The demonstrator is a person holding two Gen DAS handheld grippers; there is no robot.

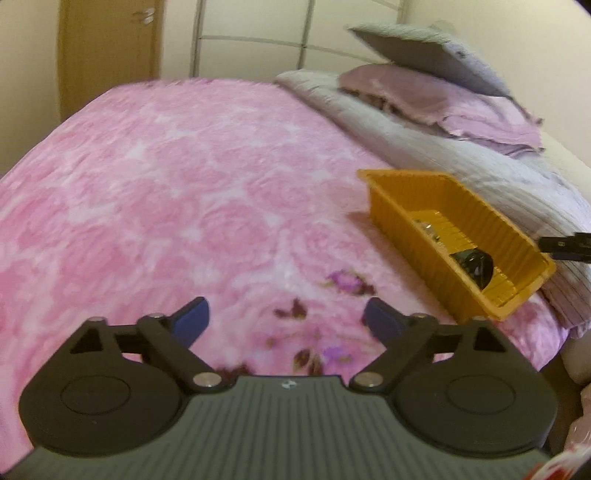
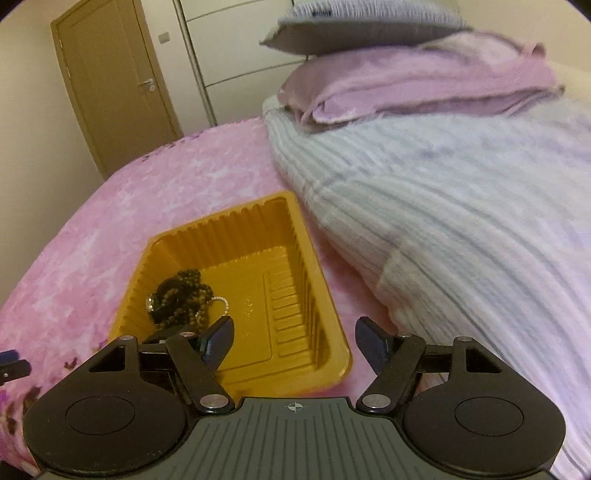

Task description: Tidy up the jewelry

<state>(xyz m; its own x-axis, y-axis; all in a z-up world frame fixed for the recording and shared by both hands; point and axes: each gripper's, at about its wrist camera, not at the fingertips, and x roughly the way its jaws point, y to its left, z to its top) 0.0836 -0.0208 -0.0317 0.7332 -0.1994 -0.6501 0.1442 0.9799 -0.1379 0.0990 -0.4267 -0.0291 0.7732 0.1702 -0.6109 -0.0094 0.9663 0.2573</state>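
Note:
A yellow ribbed plastic tray (image 2: 314, 295) lies on the pink bedspread. Inside its near-left corner sits a heap of jewelry (image 2: 181, 295): dark bead strands, a watch and a small pearl loop. My right gripper (image 2: 295, 341) hangs open over the tray's near end, nothing between its blue pads. In the left wrist view the same tray (image 1: 406, 192) lies to the right, with a dark item (image 1: 476, 264) and something shiny inside. My left gripper (image 1: 286, 317) is open and empty above the bare bedspread, left of the tray.
A grey ribbed blanket (image 2: 461, 229) lies bunched just right of the tray, with folded lilac cloth (image 2: 424, 85) and a grey pillow (image 2: 362, 29) above it. The pink bedspread (image 1: 166, 184) stretches left. A brown door (image 2: 110, 88) stands behind. The right gripper's tip (image 1: 565, 243) shows at the left view's edge.

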